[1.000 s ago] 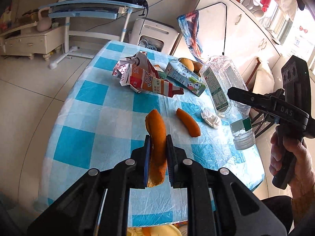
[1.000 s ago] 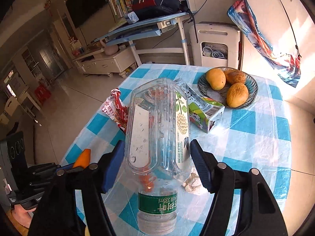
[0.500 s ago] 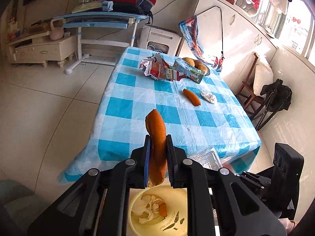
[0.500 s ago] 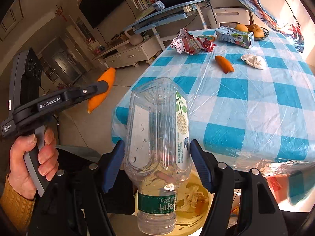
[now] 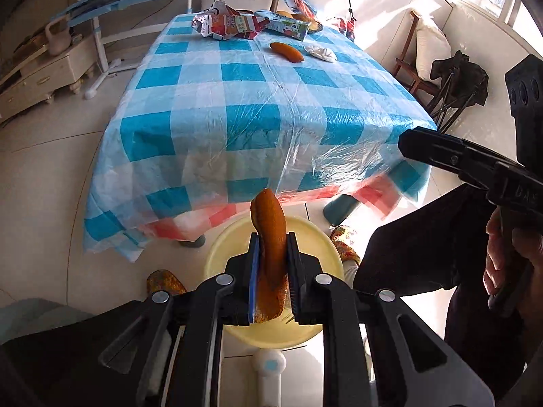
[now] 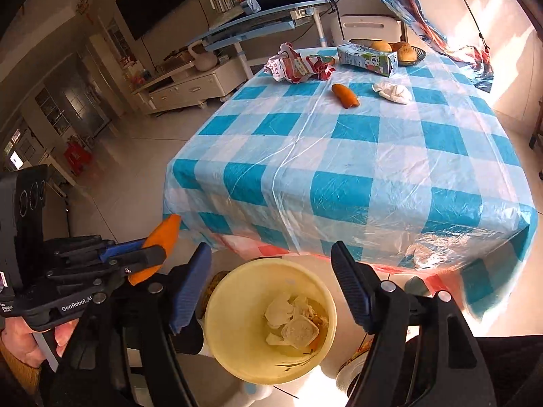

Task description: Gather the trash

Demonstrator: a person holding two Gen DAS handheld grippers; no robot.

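My left gripper (image 5: 273,247) is shut on an orange peel (image 5: 269,237), held above the yellow trash bin (image 5: 224,247) on the floor in front of the table. It also shows in the right wrist view (image 6: 152,254) with the peel (image 6: 166,232). My right gripper (image 6: 271,271) is open and empty above the bin (image 6: 230,332). The clear plastic bottle (image 6: 300,331) lies inside the bin among crumpled tissues. On the table lie another orange peel (image 6: 345,95), a crumpled tissue (image 6: 393,92), a torn wrapper (image 6: 295,66) and a milk carton (image 6: 368,59).
The table with the blue checked cloth (image 6: 339,169) stands just beyond the bin. A bowl of fruit (image 6: 398,51) sits at its far edge. A desk (image 6: 268,20) and a TV cabinet (image 6: 183,88) stand behind. A folded chair (image 5: 454,84) stands at the right.
My right gripper has opened and the plastic bottle has dropped into the bin. My left gripper has moved down over the bin with the peel in it.
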